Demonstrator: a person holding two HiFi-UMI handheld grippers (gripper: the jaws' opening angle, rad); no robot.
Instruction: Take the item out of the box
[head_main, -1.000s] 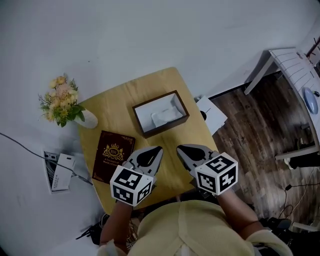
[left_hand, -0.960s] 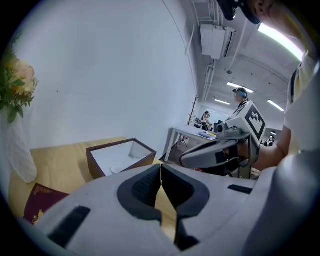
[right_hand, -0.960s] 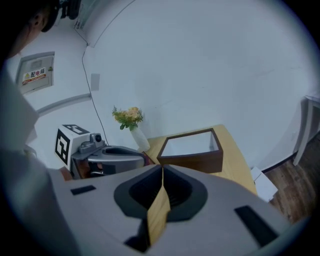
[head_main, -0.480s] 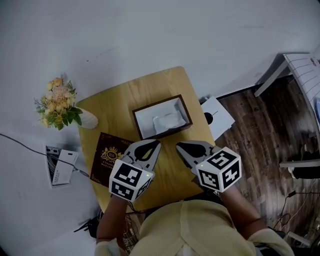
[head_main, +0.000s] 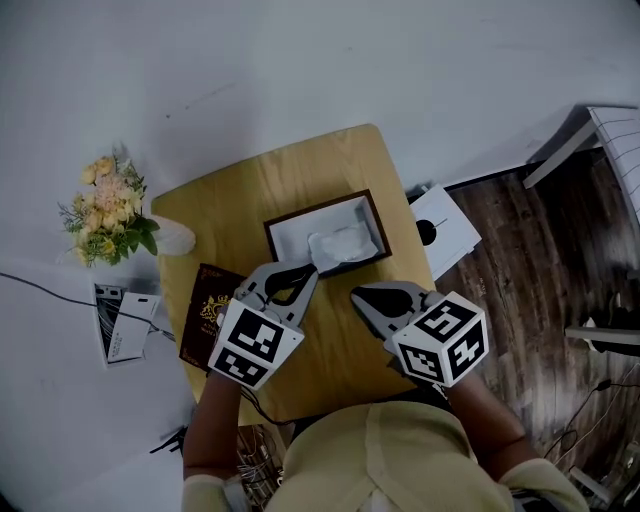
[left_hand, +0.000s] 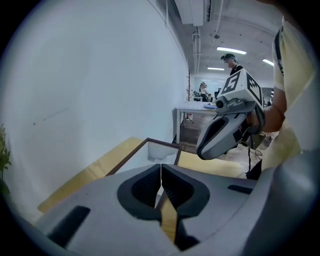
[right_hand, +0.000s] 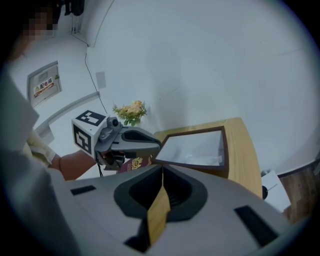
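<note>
A shallow box with a dark brown rim (head_main: 276, 254) lies on the round-cornered wooden table (head_main: 250, 190). Inside it, against the white lining, rests a crumpled white item (head_main: 345, 243). My left gripper (head_main: 311, 271) is shut and empty, its tip at the box's near rim. In the left gripper view the closed jaws (left_hand: 160, 168) point at the box rim (left_hand: 159, 143). My right gripper (head_main: 356, 295) is also shut and empty, a little short of the box's near right corner. The right gripper view shows its closed jaws (right_hand: 161, 171), the box (right_hand: 195, 147) ahead and the left gripper (right_hand: 150, 145) at the box's left.
A maroon book with a gold crest (head_main: 203, 312) lies left of the box, partly under my left gripper. A flower vase (head_main: 108, 205) stands at the table's left edge. On the floor are a white device (head_main: 120, 328) and a white carton (head_main: 445, 225).
My left gripper has moved forward, from over the table's near part to the box's near rim. The right gripper has stayed almost in place. Both remain shut.
</note>
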